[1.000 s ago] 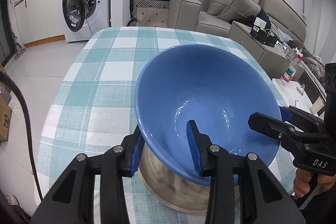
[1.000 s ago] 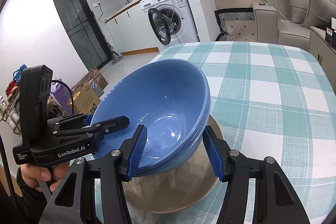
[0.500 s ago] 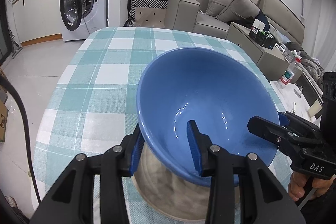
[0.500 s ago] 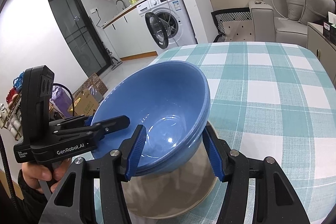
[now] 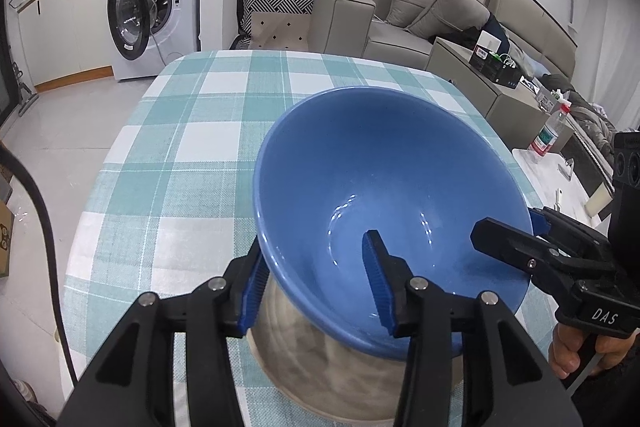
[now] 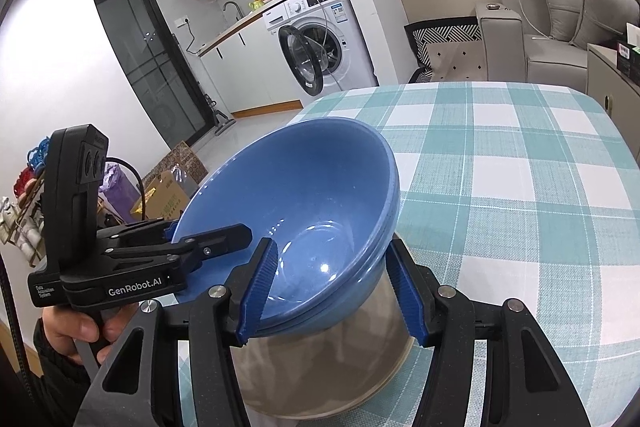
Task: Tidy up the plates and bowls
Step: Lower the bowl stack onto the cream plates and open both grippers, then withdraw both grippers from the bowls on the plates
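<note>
Blue bowls stacked and tilted above grey plate on checked table, left gripper and right gripper each straddling bowl rim, pads apparently touching it

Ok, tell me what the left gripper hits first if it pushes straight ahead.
The blue bowl itself: the jaws of the left gripper straddle its near rim, so the rim would likely jam deeper between them. Beyond lies checked tablecloth.
</note>
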The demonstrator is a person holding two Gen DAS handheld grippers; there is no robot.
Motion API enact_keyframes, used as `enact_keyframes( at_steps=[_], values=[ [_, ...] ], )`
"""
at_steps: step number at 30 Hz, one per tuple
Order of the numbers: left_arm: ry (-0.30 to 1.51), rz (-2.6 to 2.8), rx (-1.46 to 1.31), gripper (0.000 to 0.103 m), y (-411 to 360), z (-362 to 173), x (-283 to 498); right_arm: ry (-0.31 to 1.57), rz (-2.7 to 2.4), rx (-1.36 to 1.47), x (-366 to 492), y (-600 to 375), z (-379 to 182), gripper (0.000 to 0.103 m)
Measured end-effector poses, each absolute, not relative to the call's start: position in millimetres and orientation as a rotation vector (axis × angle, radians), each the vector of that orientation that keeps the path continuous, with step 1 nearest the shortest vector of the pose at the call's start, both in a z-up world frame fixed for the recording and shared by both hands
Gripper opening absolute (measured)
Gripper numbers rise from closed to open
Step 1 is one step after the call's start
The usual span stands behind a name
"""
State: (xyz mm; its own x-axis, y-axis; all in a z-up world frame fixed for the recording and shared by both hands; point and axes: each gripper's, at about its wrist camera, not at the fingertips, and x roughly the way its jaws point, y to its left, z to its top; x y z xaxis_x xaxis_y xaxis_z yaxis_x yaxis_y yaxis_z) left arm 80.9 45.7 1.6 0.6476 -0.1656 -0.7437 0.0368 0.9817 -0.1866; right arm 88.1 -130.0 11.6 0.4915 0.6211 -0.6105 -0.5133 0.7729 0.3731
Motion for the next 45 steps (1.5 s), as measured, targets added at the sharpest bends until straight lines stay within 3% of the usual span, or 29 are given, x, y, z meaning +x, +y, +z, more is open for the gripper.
enact_keyframes(
  at_steps=[8, 12, 15, 17, 21, 24, 33, 45],
  values=[
    [0.854, -0.116, -0.139, 0.053, 41.8, 0.2, 82.4, 0.808, 0.72, 0.147, 90.8, -132.3, 12.4, 0.059],
    [0.837, -0.135, -0.145, 0.057, 44.1, -1.4, 81.6, 0.796, 0.738, 0.142, 92.0, -133.9, 13.3, 0.071],
    [0.83, -0.141, -0.148, 0.066, 49.8, -0.2, 77.6, 0.791, 0.734, 0.162, 94.5, -139.9, 13.0, 0.085],
    [0.81, -0.129, -0.137, 0.083, 53.8, 3.1, 70.9, 0.784, 0.733, 0.181, 96.9, -145.8, 14.0, 0.088],
    [0.741, -0.103, -0.101, 0.095, 63.5, 10.7, 54.7, 0.762, 0.718, 0.186, 96.8, -157.9, 16.8, 0.1],
    [0.685, -0.08, -0.081, 0.103, 71.1, 14.1, 42.6, 0.731, 0.714, 0.151, 90.1, -163.0, 18.5, 0.102],
    [0.554, -0.063, -0.056, 0.103, 79.3, 8.0, 19.0, 0.572, 0.732, 0.075, 53.4, -169.1, 24.9, 0.103],
    [0.419, -0.051, -0.049, 0.103, 72.0, -5.8, -7.0, 0.522, 0.771, 0.03, 27.9, -161.8, 4.0, 0.103]
  ],
)
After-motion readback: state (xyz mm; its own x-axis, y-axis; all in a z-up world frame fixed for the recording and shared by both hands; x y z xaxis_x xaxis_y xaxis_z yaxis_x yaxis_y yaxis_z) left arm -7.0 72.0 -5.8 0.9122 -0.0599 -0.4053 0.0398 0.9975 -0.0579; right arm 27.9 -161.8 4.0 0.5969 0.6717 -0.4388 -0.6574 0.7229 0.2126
